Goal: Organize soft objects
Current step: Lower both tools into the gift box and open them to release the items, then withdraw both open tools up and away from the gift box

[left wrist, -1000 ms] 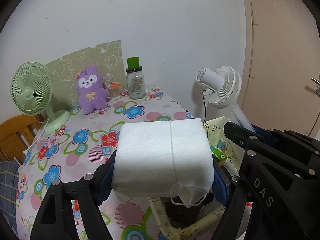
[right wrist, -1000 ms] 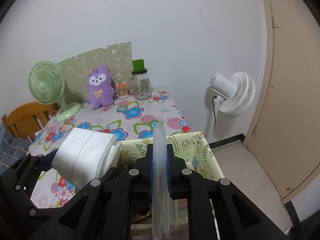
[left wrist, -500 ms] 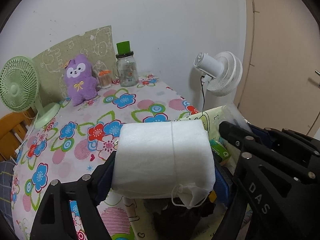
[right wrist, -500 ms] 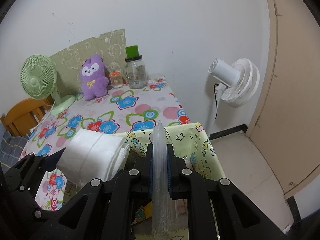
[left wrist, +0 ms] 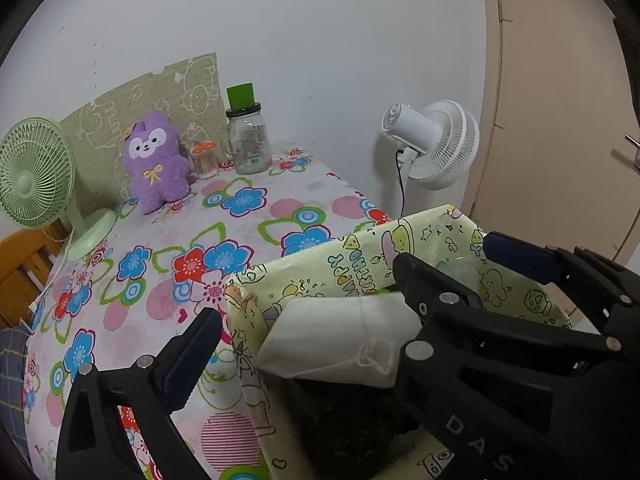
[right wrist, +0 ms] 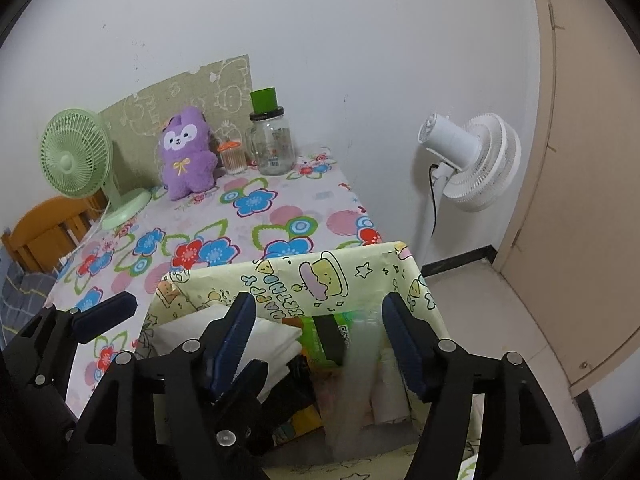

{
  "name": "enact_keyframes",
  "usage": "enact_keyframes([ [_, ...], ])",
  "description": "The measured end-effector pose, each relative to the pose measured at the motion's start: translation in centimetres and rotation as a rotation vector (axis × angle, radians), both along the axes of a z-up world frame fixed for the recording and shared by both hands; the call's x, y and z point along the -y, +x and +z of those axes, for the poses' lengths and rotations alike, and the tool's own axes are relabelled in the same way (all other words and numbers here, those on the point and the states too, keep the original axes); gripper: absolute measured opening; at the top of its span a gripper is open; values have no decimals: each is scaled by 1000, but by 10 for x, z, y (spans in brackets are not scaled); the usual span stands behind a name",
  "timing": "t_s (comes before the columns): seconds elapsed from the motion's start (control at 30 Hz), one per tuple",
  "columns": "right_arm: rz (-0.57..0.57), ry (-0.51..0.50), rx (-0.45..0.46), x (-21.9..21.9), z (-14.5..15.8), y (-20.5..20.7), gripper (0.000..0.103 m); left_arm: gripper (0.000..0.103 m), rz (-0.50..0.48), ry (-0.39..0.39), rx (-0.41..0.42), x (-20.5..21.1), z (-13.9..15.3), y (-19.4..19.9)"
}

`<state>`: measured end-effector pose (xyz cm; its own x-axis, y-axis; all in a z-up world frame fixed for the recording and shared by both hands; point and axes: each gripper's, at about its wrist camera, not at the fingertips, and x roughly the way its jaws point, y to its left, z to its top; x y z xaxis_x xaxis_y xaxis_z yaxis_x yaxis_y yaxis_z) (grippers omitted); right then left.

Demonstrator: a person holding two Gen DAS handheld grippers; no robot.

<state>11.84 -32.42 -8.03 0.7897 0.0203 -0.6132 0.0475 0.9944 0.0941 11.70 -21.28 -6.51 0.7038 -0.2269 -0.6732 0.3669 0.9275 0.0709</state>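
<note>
Your right gripper [right wrist: 318,344] blocks part of the white pad stack [right wrist: 276,336]; the clear plastic piece [right wrist: 356,368] beside it blurs in the bin [right wrist: 360,276].

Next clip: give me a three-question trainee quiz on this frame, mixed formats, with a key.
1. True or false: the left gripper is shut on the white cloth bundle.
2. Where does the white cloth bundle lie? A) on the floral tablecloth B) inside the yellow cartoon-print bin C) beside the purple plush
3. Fill in: the right gripper's jaws stand ____.

Key: 1 false, its jaws are apart and the bundle lies loose; 2 B; 3 open, with a blurred clear plastic item below them in the bin.
</note>
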Motion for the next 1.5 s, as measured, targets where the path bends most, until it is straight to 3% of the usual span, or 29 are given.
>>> enact_keyframes([
  [0.6, -4, -46, 30, -13, 13, -31, 75, 103, -29, 4, 53, -10, 13, -32],
  [1.5, 55, -95, 89, -87, 31, -70, 76, 103, 50, -14, 99, -86, 25, -65],
])
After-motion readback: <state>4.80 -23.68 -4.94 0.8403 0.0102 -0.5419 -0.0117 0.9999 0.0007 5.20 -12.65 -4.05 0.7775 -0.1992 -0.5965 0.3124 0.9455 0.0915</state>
